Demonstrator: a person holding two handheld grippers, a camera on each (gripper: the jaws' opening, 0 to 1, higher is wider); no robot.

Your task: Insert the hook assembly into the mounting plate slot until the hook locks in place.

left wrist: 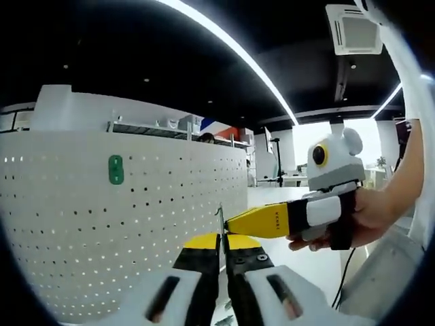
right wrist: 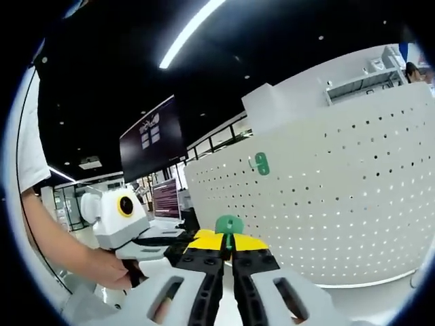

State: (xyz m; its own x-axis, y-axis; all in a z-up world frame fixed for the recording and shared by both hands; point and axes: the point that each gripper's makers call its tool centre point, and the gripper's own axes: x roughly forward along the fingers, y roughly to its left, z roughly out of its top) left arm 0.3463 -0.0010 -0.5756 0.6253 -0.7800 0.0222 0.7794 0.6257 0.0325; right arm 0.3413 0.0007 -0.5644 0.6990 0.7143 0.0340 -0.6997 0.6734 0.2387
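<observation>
Center frame, white pegboard [right wrist: 340, 204] carries a green plate [right wrist: 262, 164]; right gripper [right wrist: 228, 248] clamps a green hook [right wrist: 229, 225]; left gripper [left wrist: 221, 246] pinches a thin metal piece [left wrist: 219, 221].

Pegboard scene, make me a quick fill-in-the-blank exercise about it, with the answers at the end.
1. The white pegboard carries a mounted plate coloured ____.
2. In the right gripper view, the right hand-held gripper is shut on a green ____.
3. In the left gripper view, the left hand-held gripper is shut on a thin ____ piece.
4. The hand-held grippers' jaw tips are coloured ____.

Answers: green; hook; metal; yellow
</observation>
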